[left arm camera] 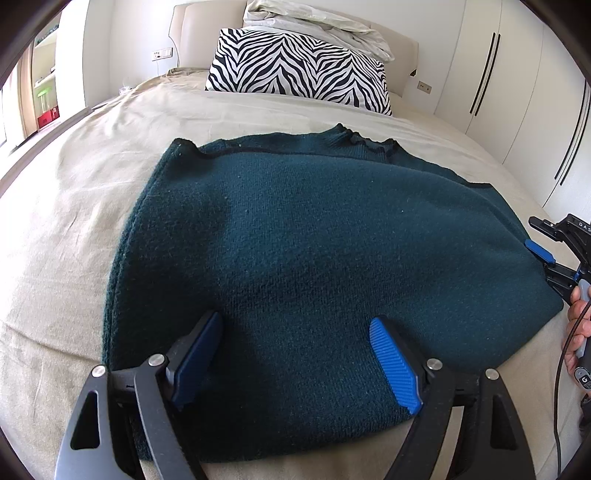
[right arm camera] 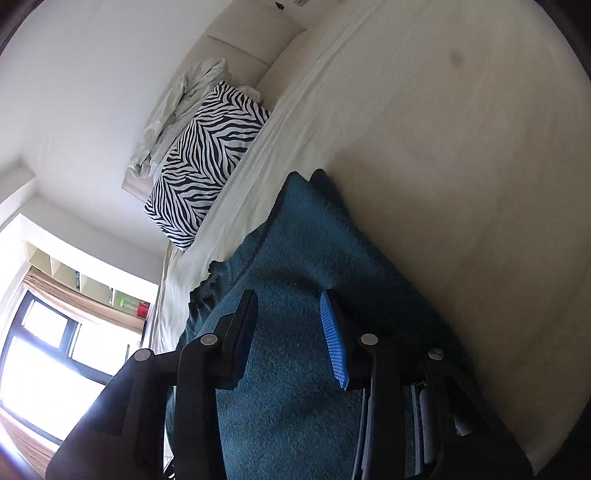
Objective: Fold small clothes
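Beige bedsheet (left arm camera: 74, 221) bears flat, dark-teal knit sweater (left arm camera: 314, 240).

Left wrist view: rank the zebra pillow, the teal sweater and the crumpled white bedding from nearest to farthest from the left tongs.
1. Teal sweater, spread on the bed right under the left tongs.
2. Zebra pillow, beyond the sweater's collar.
3. Crumpled white bedding, behind the pillow at the headboard.

Beige-sheeted bed (left arm camera: 92, 192): teal sweater (left arm camera: 314, 251) flat, zebra pillow (left arm camera: 299, 70), crumpled white bedding (left arm camera: 314, 22).
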